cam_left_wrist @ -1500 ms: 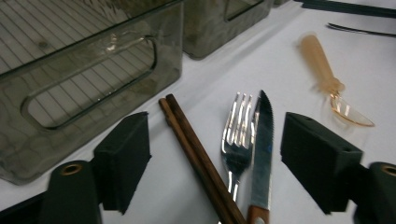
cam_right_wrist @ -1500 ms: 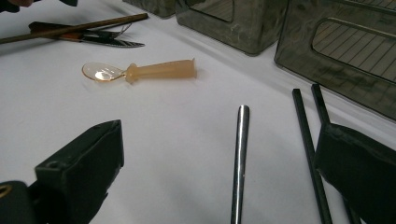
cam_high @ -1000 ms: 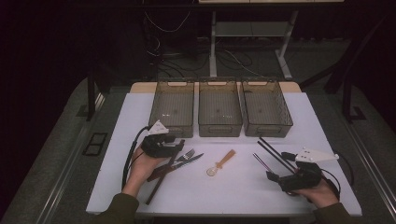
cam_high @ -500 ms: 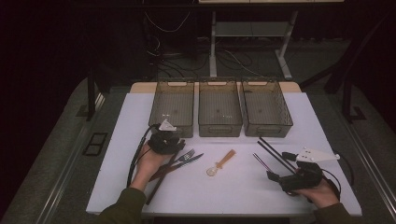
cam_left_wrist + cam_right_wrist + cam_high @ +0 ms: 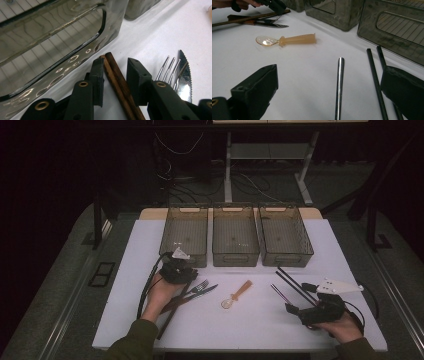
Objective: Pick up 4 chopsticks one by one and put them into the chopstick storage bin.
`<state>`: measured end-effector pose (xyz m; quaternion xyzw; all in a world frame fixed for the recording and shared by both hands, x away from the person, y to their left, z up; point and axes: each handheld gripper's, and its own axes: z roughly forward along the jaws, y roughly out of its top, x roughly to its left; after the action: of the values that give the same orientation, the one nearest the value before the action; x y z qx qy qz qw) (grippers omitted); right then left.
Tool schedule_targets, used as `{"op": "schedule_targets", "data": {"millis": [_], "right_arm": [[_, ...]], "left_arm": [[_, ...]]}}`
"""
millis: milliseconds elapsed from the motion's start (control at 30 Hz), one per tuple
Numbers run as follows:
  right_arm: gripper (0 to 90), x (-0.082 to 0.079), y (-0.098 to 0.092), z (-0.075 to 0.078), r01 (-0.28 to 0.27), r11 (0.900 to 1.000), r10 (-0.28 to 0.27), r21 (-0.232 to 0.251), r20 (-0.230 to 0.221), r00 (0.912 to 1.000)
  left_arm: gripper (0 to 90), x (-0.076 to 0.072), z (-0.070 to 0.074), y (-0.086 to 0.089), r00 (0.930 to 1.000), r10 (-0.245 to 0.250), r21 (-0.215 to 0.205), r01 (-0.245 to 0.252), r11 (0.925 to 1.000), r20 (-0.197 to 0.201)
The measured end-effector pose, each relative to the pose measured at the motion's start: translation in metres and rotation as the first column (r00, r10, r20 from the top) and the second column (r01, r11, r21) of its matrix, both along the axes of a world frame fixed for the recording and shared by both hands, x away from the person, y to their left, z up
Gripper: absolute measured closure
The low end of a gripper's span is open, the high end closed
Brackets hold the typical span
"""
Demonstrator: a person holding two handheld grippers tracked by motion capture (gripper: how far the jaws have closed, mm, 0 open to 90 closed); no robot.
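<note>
My left gripper (image 5: pixel 181 276) sits low over the far end of a pair of brown wooden chopsticks (image 5: pixel 170 317), just in front of the left bin. In the left gripper view its jaws (image 5: pixel 115 62) have just been closing. The brown chopsticks (image 5: pixel 117 75) lie between them on the table with thin gaps on both sides. A fork (image 5: pixel 167 70) and a serrated knife (image 5: pixel 186 75) lie just right of them. My right gripper (image 5: pixel 297 299) rests open at the front right. A steel rod (image 5: pixel 340 85) lies between its wide jaws (image 5: pixel 328 72), and black chopsticks (image 5: pixel 374 75) lie beside the right jaw.
Three smoky clear bins (image 5: pixel 186 235) (image 5: pixel 235 235) (image 5: pixel 285 235) stand side by side at the back of the white table top (image 5: pixel 250 330). A spoon with a tan handle (image 5: pixel 237 295) lies in the middle. The left bin's wall (image 5: pixel 50 50) rises close ahead of the left jaws.
The left hand has shifted slightly toward the bins and turned a little over the brown chopsticks' end. The right hand and the cutlery have stayed put.
</note>
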<state>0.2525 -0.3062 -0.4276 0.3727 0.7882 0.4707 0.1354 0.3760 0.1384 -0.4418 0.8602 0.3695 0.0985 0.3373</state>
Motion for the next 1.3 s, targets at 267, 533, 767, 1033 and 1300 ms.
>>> {"op": "schedule_targets", "data": {"millis": [267,533,767,1033,1300], "right_arm": [[1.8,0.000,0.001,0.000,-0.004,1.000,0.004,-0.002,-0.001,1.0000],[1.8,0.000,0.000,0.000,-0.001,1.000,0.001,0.000,0.000,1.0000],[1.8,0.000,0.001,0.000,-0.002,1.000,0.002,0.001,-0.001,1.0000],[1.8,0.000,0.000,0.000,0.000,1.000,0.000,0.002,-0.002,1.0000],[1.8,0.000,0.001,0.001,-0.002,1.000,0.002,-0.001,0.002,1.0000]], "left_arm": [[69.3,0.000,0.000,-0.002,0.9997,-0.022,0.018,0.022,0.9996,0.010],[71.0,-0.002,0.001,-0.006,0.9986,-0.050,0.022,0.050,0.9985,0.014],[72.1,-0.002,0.001,-0.009,0.9966,-0.078,0.016,0.078,0.9968,0.026],[82.0,-0.004,0.005,-0.009,0.9935,-0.106,0.003,0.106,0.9943,0.042],[82.3,-0.004,0.004,-0.013,0.9899,-0.135,0.003,0.135,0.9909,0.044]]}}
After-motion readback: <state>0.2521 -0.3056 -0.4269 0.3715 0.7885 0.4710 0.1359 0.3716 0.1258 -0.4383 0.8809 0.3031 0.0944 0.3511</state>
